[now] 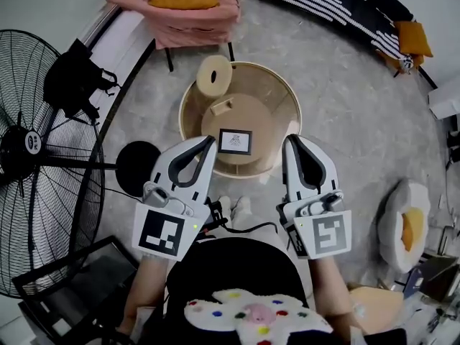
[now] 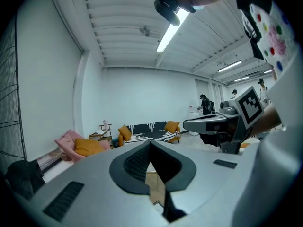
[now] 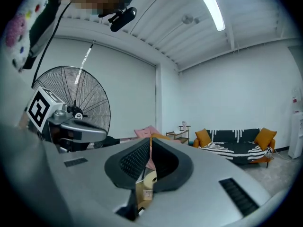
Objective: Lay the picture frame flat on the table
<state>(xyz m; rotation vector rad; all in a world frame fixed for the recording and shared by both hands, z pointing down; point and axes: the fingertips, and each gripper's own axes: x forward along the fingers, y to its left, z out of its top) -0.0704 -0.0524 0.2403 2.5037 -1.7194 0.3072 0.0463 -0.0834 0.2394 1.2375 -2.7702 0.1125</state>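
We are holding the left tool (image 1: 208, 142) and the right tool (image 1: 290, 142) pressed together, empty, on each side of the frame (image 1: 235, 141) on the bench (image 1: 284, 96); its print is unreadable.

Look: my picture frame (image 1: 235, 141) is small and dark-edged, with a white sheet bearing a dark drawing.
Pose: its face shows towards me; I can't tell whether it lies flat or is propped.
Place: near side of the round bench (image 1: 262, 117).

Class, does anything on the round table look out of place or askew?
The pale ring sits at the round table's far rim and seems to overlap its edge, which looks precarious. The picture frame and small block look ordinary.
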